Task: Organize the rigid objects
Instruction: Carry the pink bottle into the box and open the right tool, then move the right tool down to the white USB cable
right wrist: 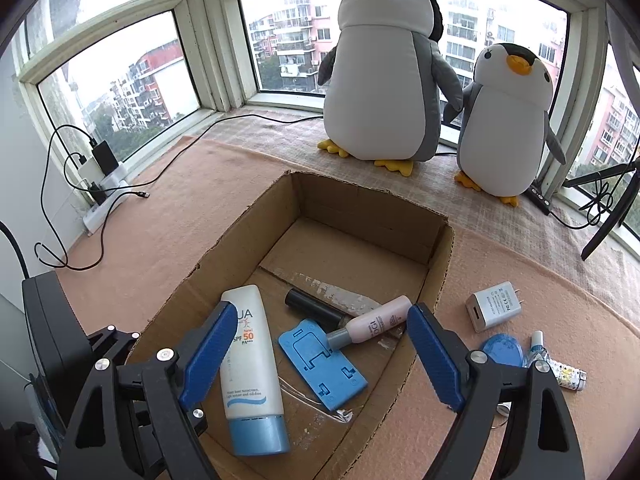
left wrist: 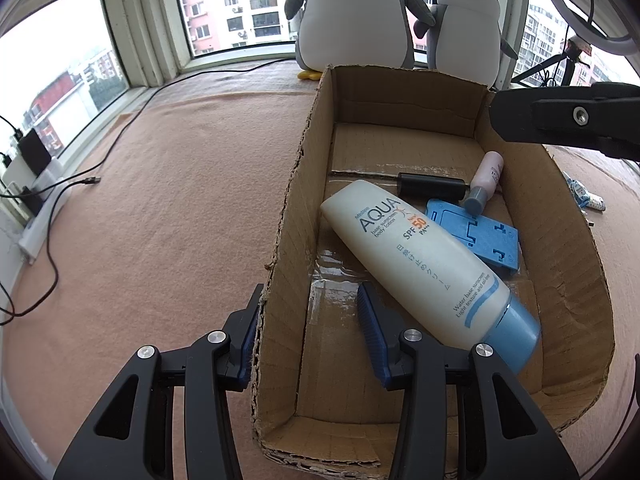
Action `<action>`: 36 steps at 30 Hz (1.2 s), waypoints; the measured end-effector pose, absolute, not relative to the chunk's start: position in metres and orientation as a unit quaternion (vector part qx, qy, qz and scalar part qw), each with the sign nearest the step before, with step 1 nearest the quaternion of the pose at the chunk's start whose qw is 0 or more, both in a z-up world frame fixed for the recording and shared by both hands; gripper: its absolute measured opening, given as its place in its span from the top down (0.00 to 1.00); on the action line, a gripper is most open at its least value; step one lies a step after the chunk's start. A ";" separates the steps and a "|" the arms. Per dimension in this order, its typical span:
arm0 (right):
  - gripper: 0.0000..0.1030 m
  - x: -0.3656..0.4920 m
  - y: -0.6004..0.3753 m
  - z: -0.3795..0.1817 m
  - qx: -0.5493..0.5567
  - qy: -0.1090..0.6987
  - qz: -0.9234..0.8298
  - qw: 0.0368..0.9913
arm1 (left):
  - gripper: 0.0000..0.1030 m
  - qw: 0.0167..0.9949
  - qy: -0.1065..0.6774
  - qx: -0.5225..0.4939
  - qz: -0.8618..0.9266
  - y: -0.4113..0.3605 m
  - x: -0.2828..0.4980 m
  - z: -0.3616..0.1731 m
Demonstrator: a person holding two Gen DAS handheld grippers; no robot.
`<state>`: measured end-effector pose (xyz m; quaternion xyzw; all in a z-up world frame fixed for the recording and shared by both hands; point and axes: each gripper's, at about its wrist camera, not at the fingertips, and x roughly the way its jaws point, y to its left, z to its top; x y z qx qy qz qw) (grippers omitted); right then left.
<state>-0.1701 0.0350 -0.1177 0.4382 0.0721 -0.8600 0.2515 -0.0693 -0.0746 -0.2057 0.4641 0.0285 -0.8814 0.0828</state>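
Note:
An open cardboard box [left wrist: 288, 216] [right wrist: 440, 280] lies on the pink mat. Inside it are a white AQUA sunscreen tube [left wrist: 416, 264] [right wrist: 248, 364], a blue flat stand [left wrist: 480, 232] [right wrist: 320, 364], a black tube [left wrist: 432, 186] [right wrist: 312, 306] and a small pink bottle [left wrist: 488, 176] [right wrist: 376, 322]. My left gripper [left wrist: 310, 336] is open and straddles the box's left wall, one finger outside, one inside. Above the box's near side my right gripper [right wrist: 320, 354] hangs open with nothing held; its black body [left wrist: 560, 120] shows at the right of the left wrist view.
Right of the box on the mat lie a white charger [right wrist: 494, 306], a blue round disc [right wrist: 502, 350] and a small patterned tube [right wrist: 560, 370]. Two plush penguins [right wrist: 384, 72] stand at the window behind. Cables and a power strip [right wrist: 104, 204] run along the left; a tripod [right wrist: 612, 208] stands at right.

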 end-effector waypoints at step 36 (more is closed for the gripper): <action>0.20 -0.146 0.206 -0.155 0.480 -0.028 -0.858 0.181 | 0.58 0.084 0.022 0.464 -0.881 -0.075 -0.069 -0.206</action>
